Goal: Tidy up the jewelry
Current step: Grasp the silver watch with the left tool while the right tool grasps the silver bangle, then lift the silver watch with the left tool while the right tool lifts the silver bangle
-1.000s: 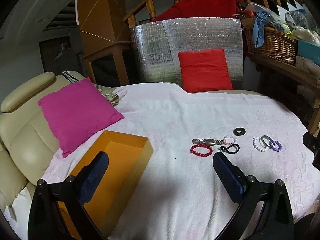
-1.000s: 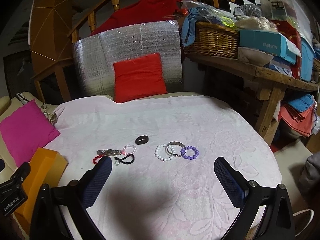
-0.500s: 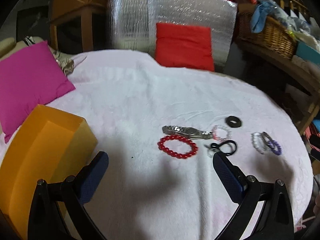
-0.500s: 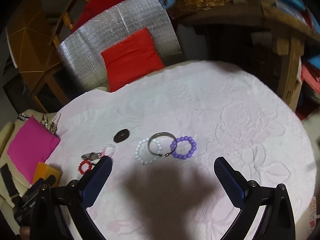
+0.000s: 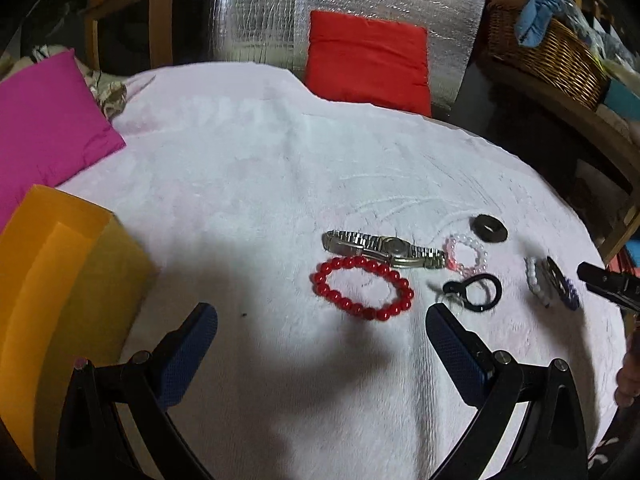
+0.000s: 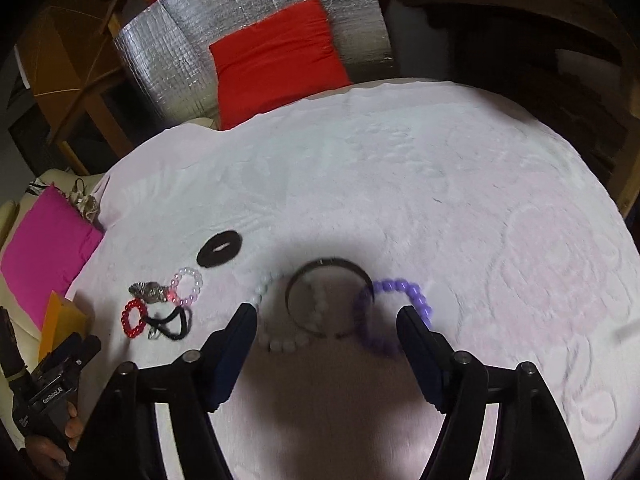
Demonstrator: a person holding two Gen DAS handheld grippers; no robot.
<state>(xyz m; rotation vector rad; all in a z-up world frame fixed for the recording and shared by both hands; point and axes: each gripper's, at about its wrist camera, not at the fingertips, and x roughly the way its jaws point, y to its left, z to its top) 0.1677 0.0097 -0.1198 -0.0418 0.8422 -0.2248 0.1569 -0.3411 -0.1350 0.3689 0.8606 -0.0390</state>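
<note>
Jewelry lies on a white-pink cloth (image 5: 260, 184). In the left wrist view a red bead bracelet (image 5: 362, 288), a metal watch (image 5: 384, 248), a pink-clear bead bracelet (image 5: 466, 254), a black hair tie (image 5: 476, 292) and a black ring (image 5: 490, 228) lie ahead. My left gripper (image 5: 320, 344) is open, just short of the red bracelet. In the right wrist view a metal bangle (image 6: 328, 300) overlaps a white bead bracelet (image 6: 280, 340) and a purple bead bracelet (image 6: 396, 312). My right gripper (image 6: 326, 336) is open, low over the bangle.
An open orange box (image 5: 60, 280) stands at the left on the cloth. A magenta cushion (image 5: 44, 128) lies behind it. A red cushion (image 5: 368, 60) leans on a silver foil panel (image 5: 280, 12) at the back. A wicker basket (image 5: 548, 52) sits on a wooden shelf at the right.
Both grippers have tilted down and moved forward, closer to the cloth. The right gripper now straddles the bangle group; the left one has closed in on the red bracelet.
</note>
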